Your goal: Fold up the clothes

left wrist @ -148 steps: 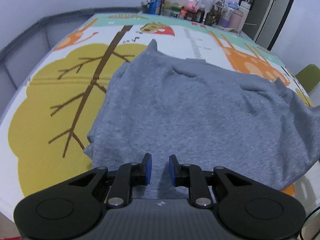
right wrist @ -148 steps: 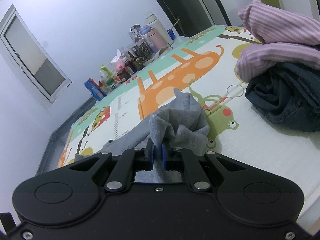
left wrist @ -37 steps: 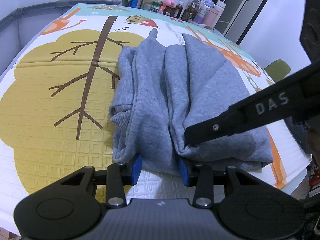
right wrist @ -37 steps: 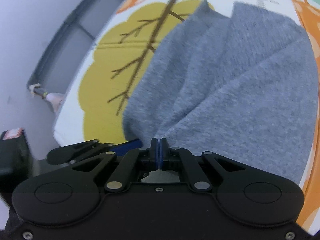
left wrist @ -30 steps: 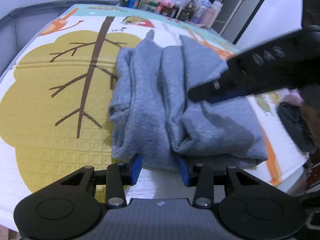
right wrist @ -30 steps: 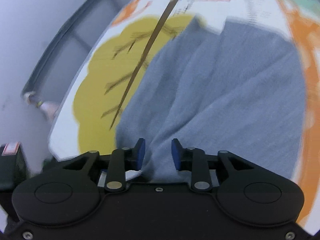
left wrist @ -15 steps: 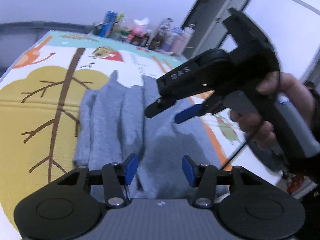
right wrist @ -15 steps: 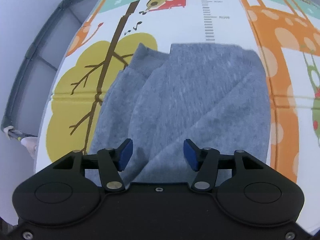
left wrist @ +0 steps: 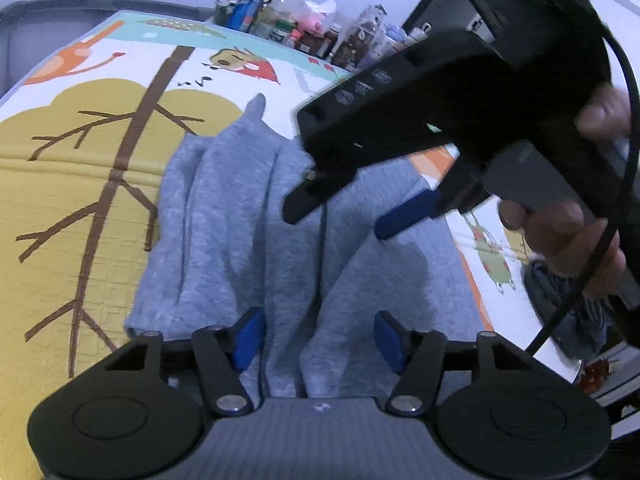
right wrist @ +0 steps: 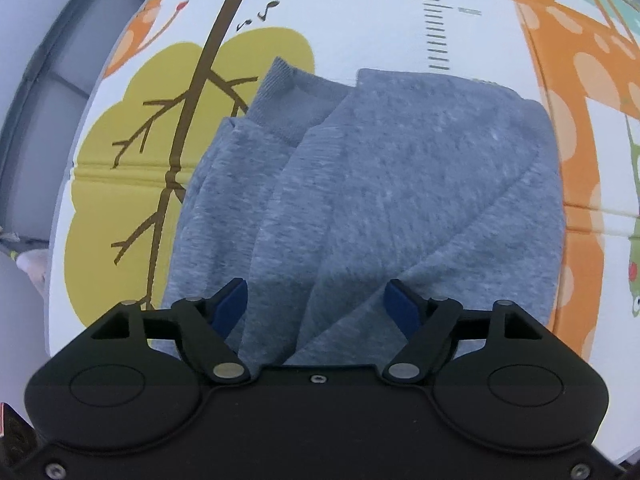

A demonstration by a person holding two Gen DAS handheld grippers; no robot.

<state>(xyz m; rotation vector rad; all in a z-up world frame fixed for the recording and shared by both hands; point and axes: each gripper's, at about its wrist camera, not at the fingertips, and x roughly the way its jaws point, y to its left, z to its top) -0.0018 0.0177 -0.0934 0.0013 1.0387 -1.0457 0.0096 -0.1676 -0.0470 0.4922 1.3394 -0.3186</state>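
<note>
The grey sweatshirt (right wrist: pixel 384 184) lies folded lengthwise on the cartoon play mat (right wrist: pixel 120 152), its ribbed cuff (right wrist: pixel 276 92) poking out at the far end over the yellow tree print, with soft ridges running along its length. The right gripper (right wrist: pixel 316 306) hangs above the near end of the garment, tilted down at it, its blue-padded jaws spread wide with nothing between them; a second ago they were pinched tight on the cloth, so the fold has been let go. In the left wrist view the same tool (left wrist: pixel 348 216) crosses high over the sweatshirt, held in a hand (left wrist: pixel 568 236) at the right edge. The left gripper (left wrist: pixel 318 338) sits low at the near hem, jaws equally wide and empty, wider than a second ago. A clutter of bottles and jars (left wrist: pixel 296 28) lines the mat's far edge, and a dark garment (left wrist: pixel 560 300) lies to the right.
</note>
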